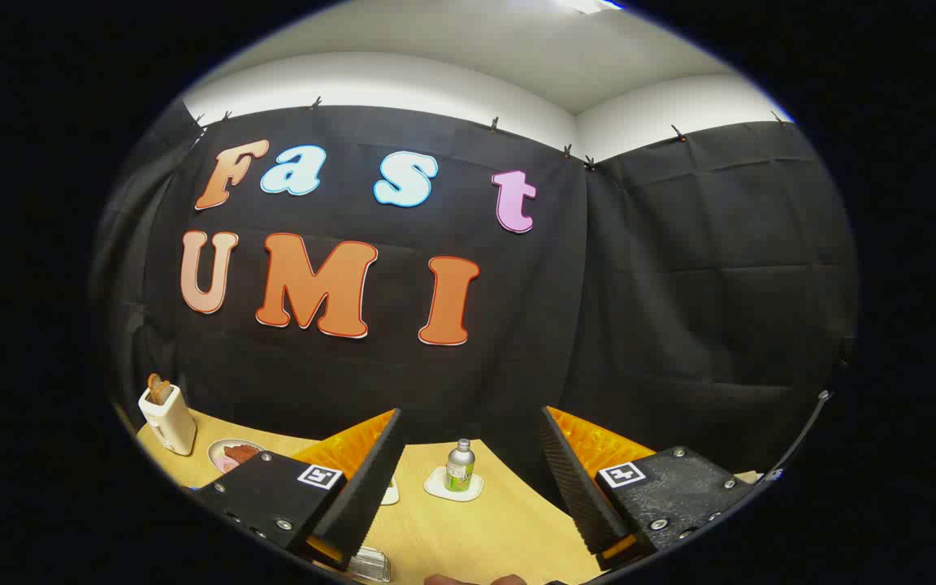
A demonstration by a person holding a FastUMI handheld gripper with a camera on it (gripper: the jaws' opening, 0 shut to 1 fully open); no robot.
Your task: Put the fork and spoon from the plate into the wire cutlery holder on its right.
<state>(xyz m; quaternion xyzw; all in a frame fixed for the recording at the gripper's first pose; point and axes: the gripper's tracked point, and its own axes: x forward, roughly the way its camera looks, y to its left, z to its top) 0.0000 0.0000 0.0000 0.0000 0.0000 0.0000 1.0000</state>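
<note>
My gripper (470, 418) is held high and level above a light wooden table (468, 528), looking mostly at the booth wall. Its fingers (370, 479) stand wide apart with nothing between them. Beyond the left finger, a small plate (228, 455) holds pinkish and brown food; I cannot make out a fork or spoon on it. A pale, see-through object (370, 563) peeks out under the left finger, too cut off to identify.
A white toaster (167, 418) with bread in it stands at the table's far left. A small metal bottle (460, 465) sits on a white coaster (453, 486) beyond the fingers. Fingertips of a person's hand (476, 579) show at the near table edge.
</note>
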